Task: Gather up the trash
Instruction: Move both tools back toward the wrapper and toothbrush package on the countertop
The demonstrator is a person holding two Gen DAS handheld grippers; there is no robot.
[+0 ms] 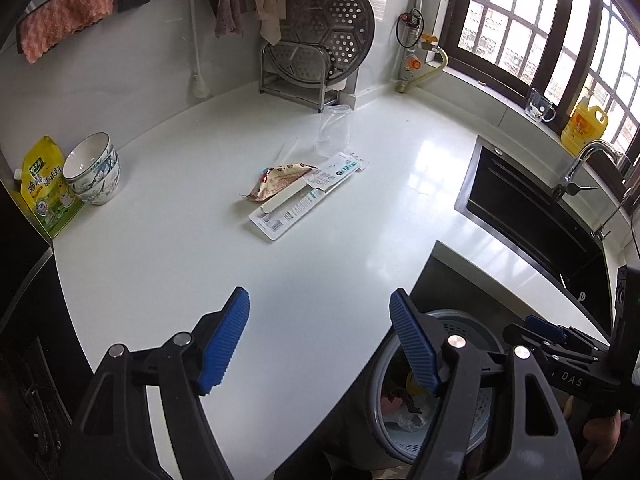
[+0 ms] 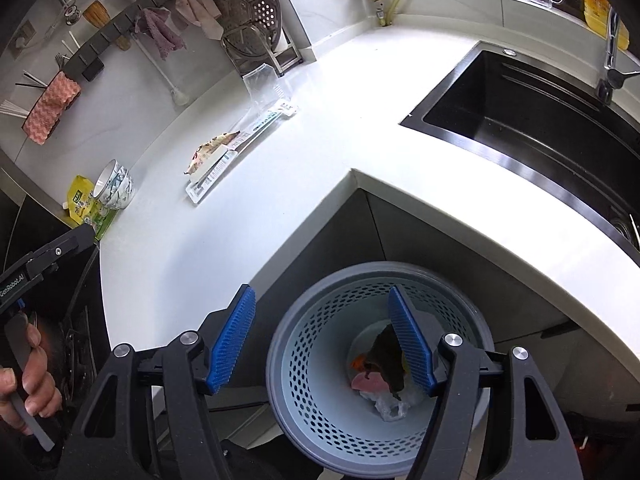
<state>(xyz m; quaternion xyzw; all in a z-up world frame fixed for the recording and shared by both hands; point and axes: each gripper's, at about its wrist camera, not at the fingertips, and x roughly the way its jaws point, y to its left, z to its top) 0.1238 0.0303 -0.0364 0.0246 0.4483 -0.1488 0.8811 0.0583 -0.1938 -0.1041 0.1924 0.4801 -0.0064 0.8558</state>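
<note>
While both hang empty, left gripper (image 1: 320,340) and right gripper (image 2: 322,338) gape wide.

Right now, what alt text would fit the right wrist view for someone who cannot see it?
An open right gripper with blue pads hangs empty above a perforated waste basket already holding scraps, below a white kitchen counter. A snack wrapper and toothbrush package lie on the counter; a dark sink sits to the right.

On the desk (image 1: 320,272): one snack wrapper (image 1: 280,182), two flat white packets (image 1: 296,206), one clear bag (image 1: 334,128), one yellow pouch (image 1: 46,188), one stack of bowls (image 1: 94,170). One bin (image 2: 320,380). Three cloths (image 1: 66,14) hang.
</note>
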